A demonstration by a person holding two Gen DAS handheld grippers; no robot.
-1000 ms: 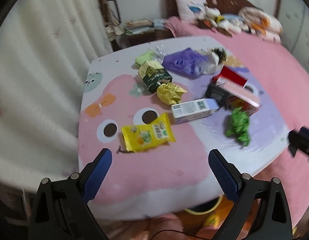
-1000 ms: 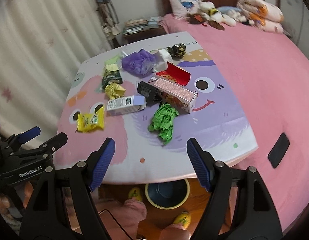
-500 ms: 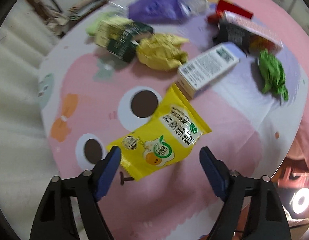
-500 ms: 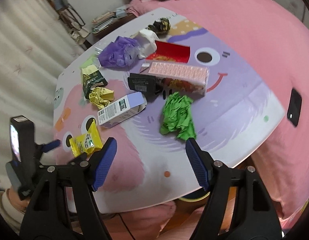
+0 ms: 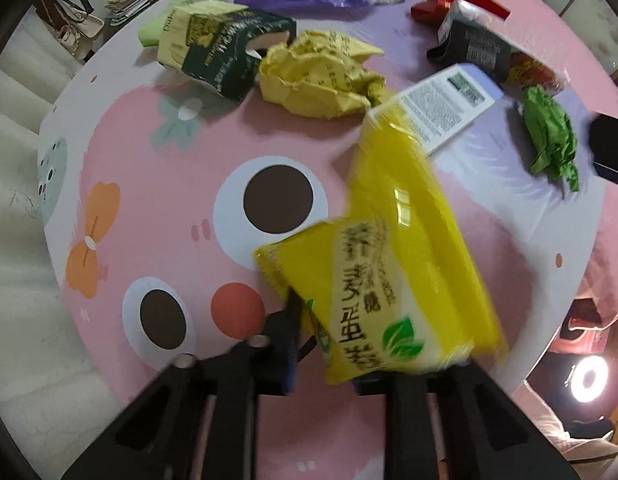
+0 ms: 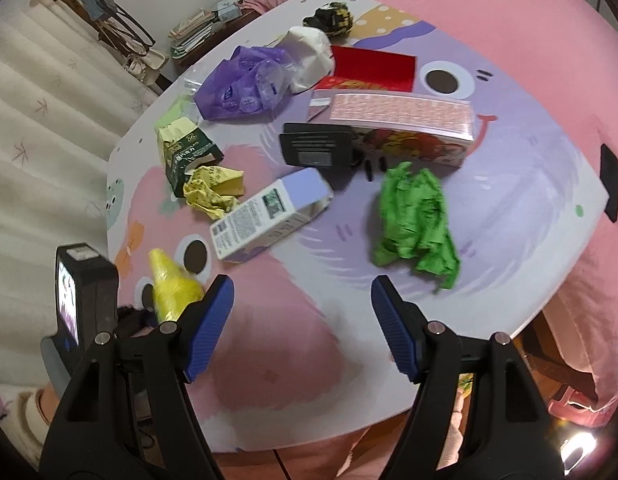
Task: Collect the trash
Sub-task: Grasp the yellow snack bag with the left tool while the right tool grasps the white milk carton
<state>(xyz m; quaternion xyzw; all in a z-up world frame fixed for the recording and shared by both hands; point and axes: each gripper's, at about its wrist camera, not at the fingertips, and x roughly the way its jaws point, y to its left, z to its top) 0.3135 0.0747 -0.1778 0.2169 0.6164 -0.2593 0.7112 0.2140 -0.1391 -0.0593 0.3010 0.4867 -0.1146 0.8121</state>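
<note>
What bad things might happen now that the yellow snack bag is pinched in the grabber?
The left gripper has just been closing and now pinches only one end of the yellow snack bag. The slick bag could slip out when lifted. Its far end reaches over the white and lilac carton, so swinging it might nudge the carton or the crumpled yellow paper around. The right gripper hangs open near the crumpled green paper; both tools are close and might bump.

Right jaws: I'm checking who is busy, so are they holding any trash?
No. The right gripper is open, with only bare table between its jaws.
</note>
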